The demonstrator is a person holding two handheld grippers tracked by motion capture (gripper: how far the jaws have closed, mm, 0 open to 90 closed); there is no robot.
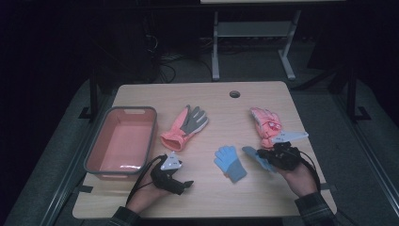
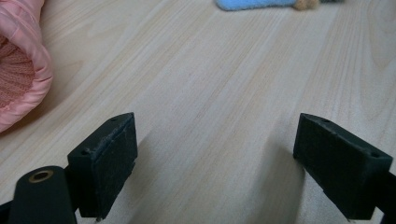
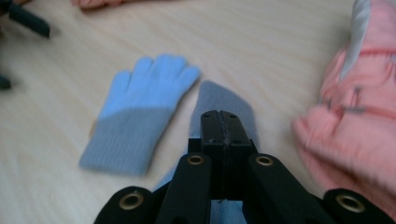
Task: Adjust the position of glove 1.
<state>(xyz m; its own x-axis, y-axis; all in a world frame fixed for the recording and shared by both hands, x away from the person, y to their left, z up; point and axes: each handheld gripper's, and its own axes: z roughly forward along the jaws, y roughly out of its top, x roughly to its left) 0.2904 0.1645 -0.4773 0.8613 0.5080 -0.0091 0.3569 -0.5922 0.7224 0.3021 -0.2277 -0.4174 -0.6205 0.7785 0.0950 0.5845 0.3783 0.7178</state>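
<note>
r gripper [image 3: 219, 122] is pinching 2nd blue glove [image 3: 224, 100] w/ jaws pressed together; l gripper [image 2: 212, 163] is sitting spread, empty. bin [image 1: 141, 112] is holding 0 gloves; all 4 left imo.

Held blue glove [image 3: 223, 105] mostly hidden

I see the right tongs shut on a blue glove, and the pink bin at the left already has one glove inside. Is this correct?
Not quite: the pink bin has nothing inside, as the high view shows. The rest holds: the right tongs are shut on a blue glove, and the bin stands at the left of the table.
</note>
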